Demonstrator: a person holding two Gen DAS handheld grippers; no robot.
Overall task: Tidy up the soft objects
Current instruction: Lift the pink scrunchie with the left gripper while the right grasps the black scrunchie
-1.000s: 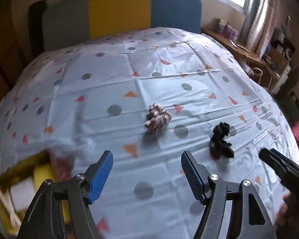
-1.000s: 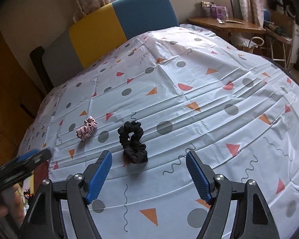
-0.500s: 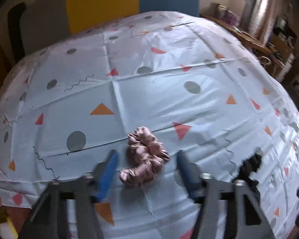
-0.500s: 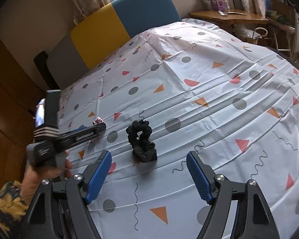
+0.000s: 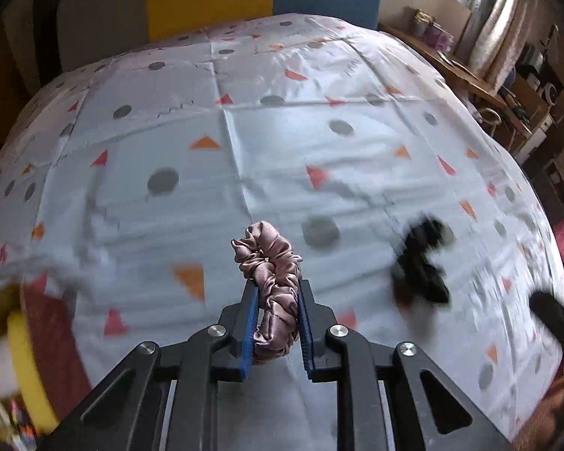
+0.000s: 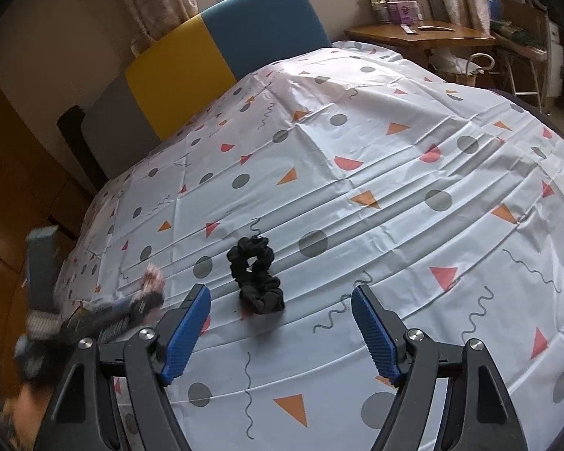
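- The pink scrunchie point(image 5: 272, 289) is pinched between the two blue pads of the left gripper point(image 5: 275, 329); its upper loop sticks out past the fingertips, above the patterned cloth point(image 5: 244, 173).
- The jaws of the left gripper are pressed closed on the scrunchie, with almost no gap left between them.
- The black scrunchie point(image 6: 255, 276) lies folded on the cloth, free, a little in front of the right gripper point(image 6: 280, 332) and closer to its left finger.
- The right gripper is wide open and has nothing between its pads; it hangs above the cloth.
- In the right wrist view the left gripper point(image 6: 124, 314) is blurred at the left edge, with the pink scrunchie point(image 6: 152, 276) at its tip.
- Behind the bed stands a headboard point(image 6: 222, 49) in yellow and blue, and a wooden desk point(image 6: 417, 35) is at the right.
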